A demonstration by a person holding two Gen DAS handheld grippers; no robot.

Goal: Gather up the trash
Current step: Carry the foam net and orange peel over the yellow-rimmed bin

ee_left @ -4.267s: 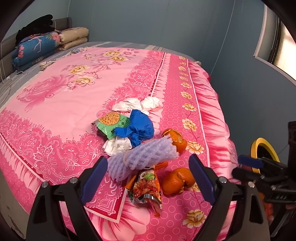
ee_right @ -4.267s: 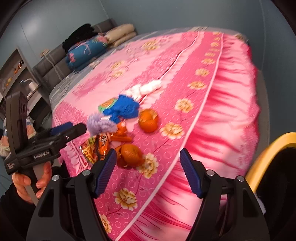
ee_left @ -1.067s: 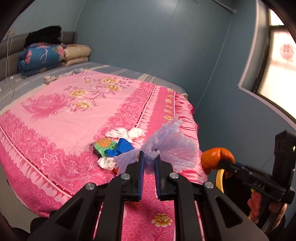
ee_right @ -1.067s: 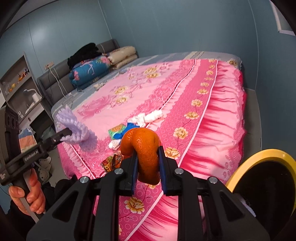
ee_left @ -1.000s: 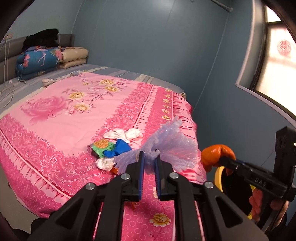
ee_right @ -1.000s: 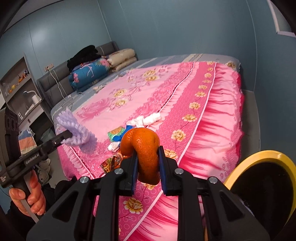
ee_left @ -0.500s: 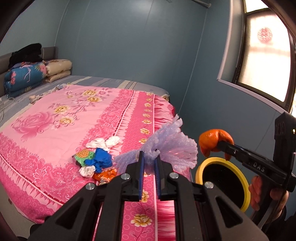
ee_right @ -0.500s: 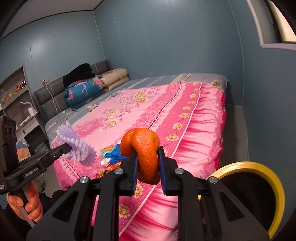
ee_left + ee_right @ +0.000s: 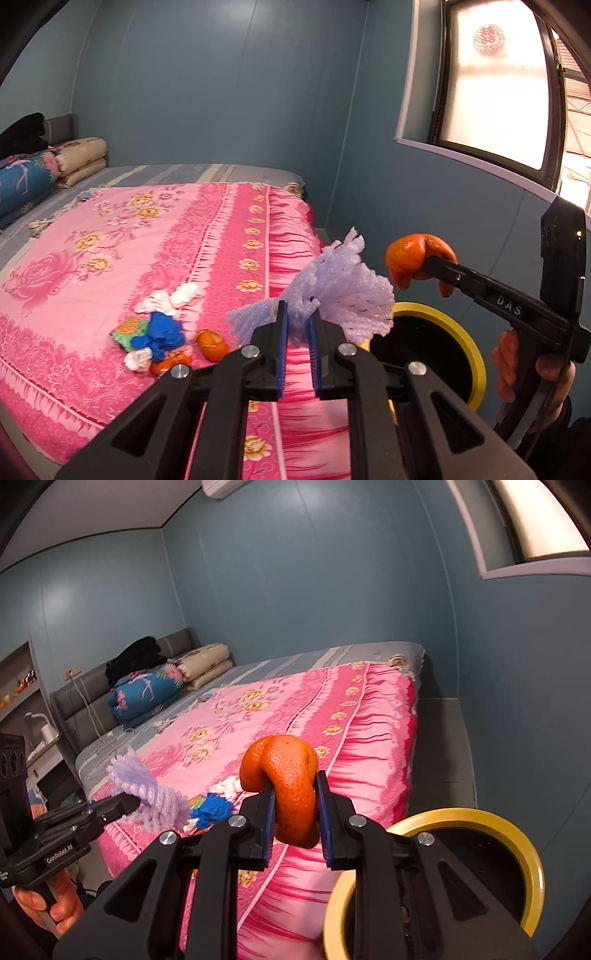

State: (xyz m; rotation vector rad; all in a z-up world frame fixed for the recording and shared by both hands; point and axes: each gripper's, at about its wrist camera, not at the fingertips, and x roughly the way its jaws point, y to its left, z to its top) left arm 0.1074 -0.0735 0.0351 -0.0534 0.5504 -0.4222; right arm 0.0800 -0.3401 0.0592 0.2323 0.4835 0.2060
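Observation:
My left gripper is shut on a lilac foam fruit net, held in the air past the bed's corner. My right gripper is shut on a curled piece of orange peel, also raised. In the left wrist view the orange peel hangs over a bin with a yellow rim. That same yellow-rimmed bin stands on the floor beside the bed, below both grippers. On the pink bedspread remain a blue glove, white tissues, a green wrapper, an orange peel piece and an orange snack wrapper.
Folded quilts and pillows lie against the grey headboard. A blue wall and a window stand close on the right. A strip of grey floor runs between the bed and the wall. A hand grips each handle.
Both grippers have risen and swung right, away from the litter on the bed, carrying the foam net and the peel. The yellow-rimmed bin has come further into view below them.

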